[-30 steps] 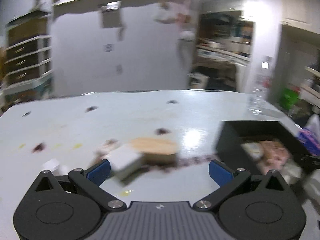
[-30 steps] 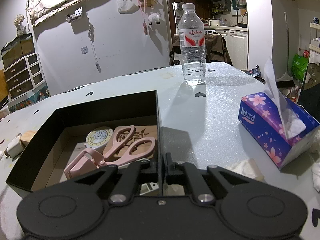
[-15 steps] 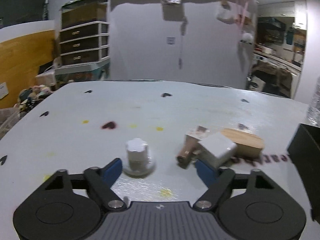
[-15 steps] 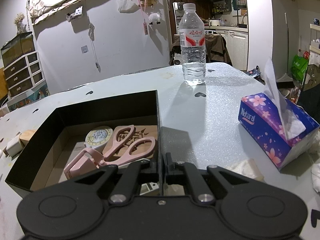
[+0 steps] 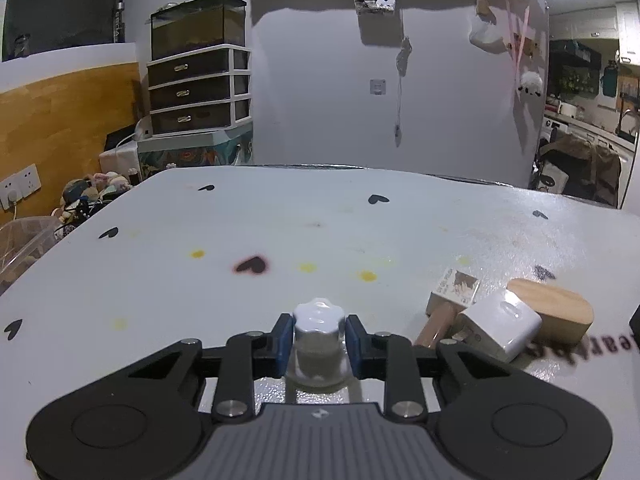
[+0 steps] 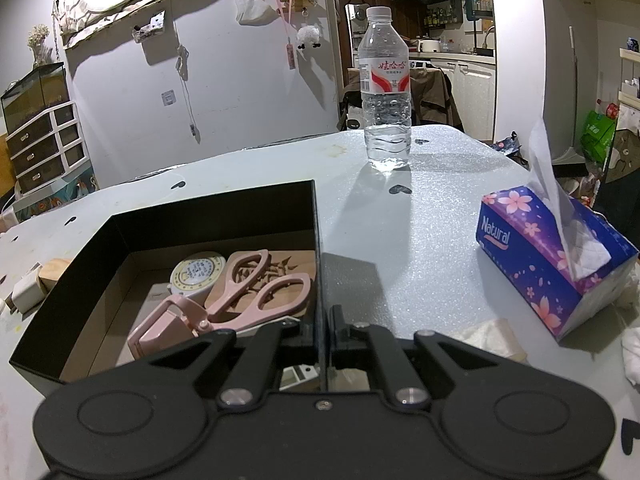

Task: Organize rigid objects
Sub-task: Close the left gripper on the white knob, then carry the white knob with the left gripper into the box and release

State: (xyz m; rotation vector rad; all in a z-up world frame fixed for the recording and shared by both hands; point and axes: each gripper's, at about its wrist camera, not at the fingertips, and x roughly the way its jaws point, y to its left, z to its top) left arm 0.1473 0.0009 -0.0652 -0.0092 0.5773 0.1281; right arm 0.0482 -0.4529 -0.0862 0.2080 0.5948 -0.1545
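A small clear jar with a white scalloped cap (image 5: 318,320) stands on the white table (image 5: 160,280). My left gripper (image 5: 318,340) is closing on it, and its blue pads (image 5: 285,340) press the jar's sides. Right of it lie a white charger cube (image 5: 500,330), a wooden block (image 5: 560,312) and a small brown bottle with a printed box (image 5: 456,288). My right gripper (image 6: 322,328) is shut on the right wall of the black box (image 6: 216,212). Inside the box are pink scissors (image 6: 256,296) and a round tape measure (image 6: 198,274).
A water bottle (image 6: 385,92) stands behind the box. A blue flowered tissue box (image 6: 540,268) sits to its right, with crumpled tissues near the table edge. The charger cube (image 6: 26,292) and wooden block (image 6: 56,272) lie just left of the black box.
My left gripper swung left from the charger and wooden block to the white-capped jar, and its jaws went from wide open to pressing on it. The right gripper has not moved.
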